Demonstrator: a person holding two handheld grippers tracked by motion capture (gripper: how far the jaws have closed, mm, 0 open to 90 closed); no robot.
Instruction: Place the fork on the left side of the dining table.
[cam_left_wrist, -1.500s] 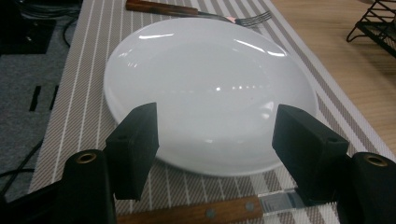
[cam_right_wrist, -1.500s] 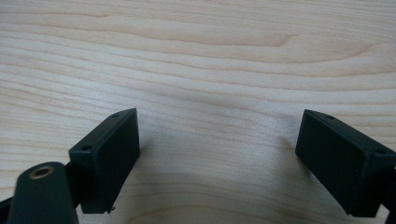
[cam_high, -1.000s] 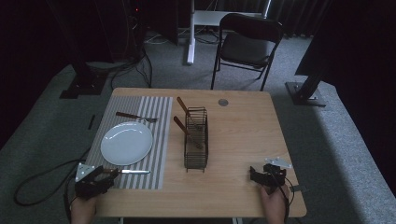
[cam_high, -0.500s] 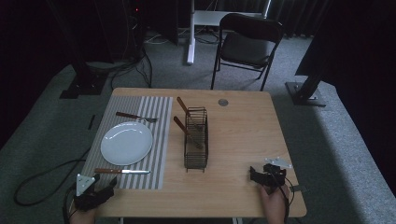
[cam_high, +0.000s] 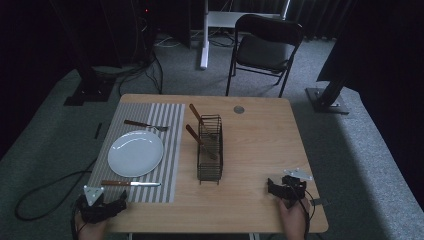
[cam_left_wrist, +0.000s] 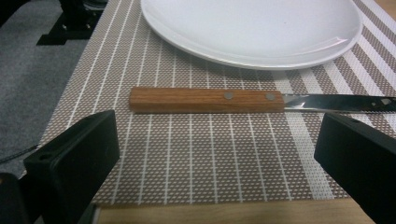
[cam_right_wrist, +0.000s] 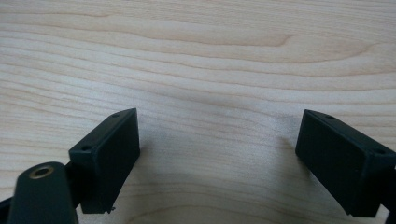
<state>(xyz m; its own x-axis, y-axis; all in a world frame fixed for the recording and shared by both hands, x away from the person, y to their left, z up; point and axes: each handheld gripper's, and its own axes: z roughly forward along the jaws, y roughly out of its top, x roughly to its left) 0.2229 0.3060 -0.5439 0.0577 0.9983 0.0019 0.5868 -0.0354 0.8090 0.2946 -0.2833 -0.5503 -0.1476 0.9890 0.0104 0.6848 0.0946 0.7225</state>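
Landmark: striped brown-and-white woven placemat (cam_high: 150, 150), on the left part of the light wooden table (cam_high: 260, 150).
Left gripper (cam_high: 107, 209): at the near edge of the placemat, just off its near left corner, held in the person's left hand (cam_high: 90, 231). Jaws stand wide apart and have just been opening. Nothing lies between the pads; in the left gripper view (cam_left_wrist: 215, 154) bare placemat weave shows between them.
Wooden-handled table knife (cam_left_wrist: 252, 100): flat on the placemat, parallel to its near edge, between that edge and the plate. Handle toward the placemat's left side, steel blade toward its right. Apart from both jaws, just beyond their tips.
Round white ceramic plate (cam_high: 135, 153): on the middle of the placemat, just beyond the knife, not touching it.
Wooden-handled fork (cam_high: 145, 125): on the far part of the placemat, beyond the plate.
Black wire cutlery basket (cam_high: 210, 150): on bare table just right of the placemat; two wooden-handled utensils (cam_high: 200, 135) lean in it.
Right gripper (cam_high: 280, 189): well right of the placemat, near the table's near right corner, in the right hand (cam_high: 295, 220). Jaws wide apart, nothing gripped; the right gripper view (cam_right_wrist: 215, 154) shows bare wood grain between them.
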